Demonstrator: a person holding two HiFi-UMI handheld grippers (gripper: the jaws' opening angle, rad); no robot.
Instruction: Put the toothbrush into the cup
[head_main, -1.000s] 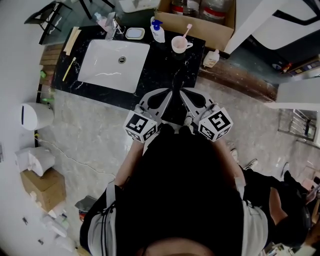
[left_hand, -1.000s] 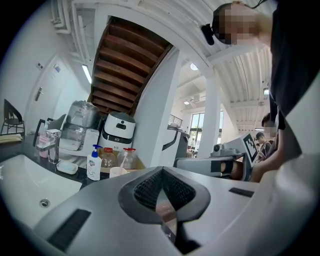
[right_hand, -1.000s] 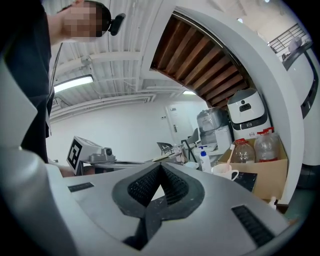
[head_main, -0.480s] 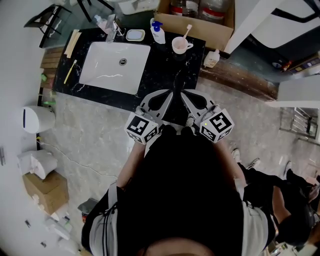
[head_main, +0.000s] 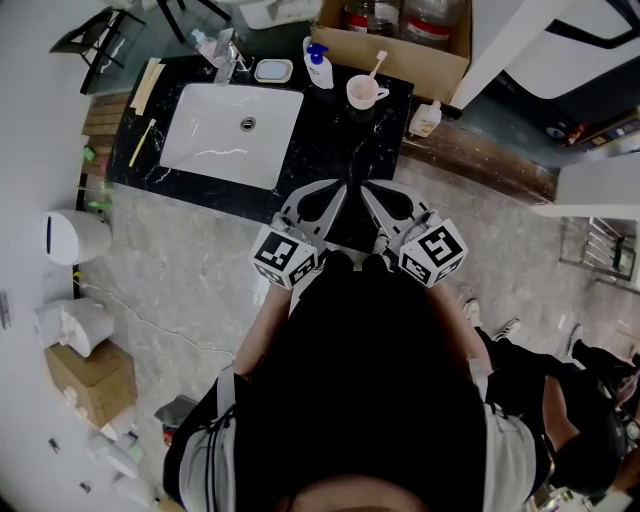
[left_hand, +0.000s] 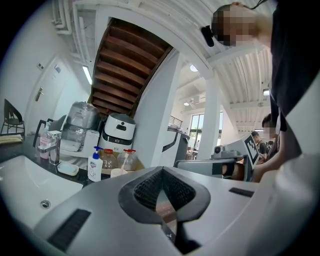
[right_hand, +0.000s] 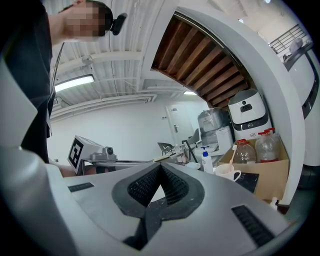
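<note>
Holding left hand-held gripper (head_main: 338, 192) and right hand-held gripper (head_main: 364, 192) at bench's (head_main: 330, 130) near edge, each with jaws pressed together on nothing, toothbrush (head_main: 376, 62) standing in cup (head_main: 362, 93) near far right corner.

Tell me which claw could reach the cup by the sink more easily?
Probably right, narrowly: the cup stands right of the sink, on the side of the right claw; the left claw is sinkward. Both shut, empty.

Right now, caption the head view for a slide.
Task done: toothbrush in cup beside sink; hand-held grippers shut, empty.
</note>
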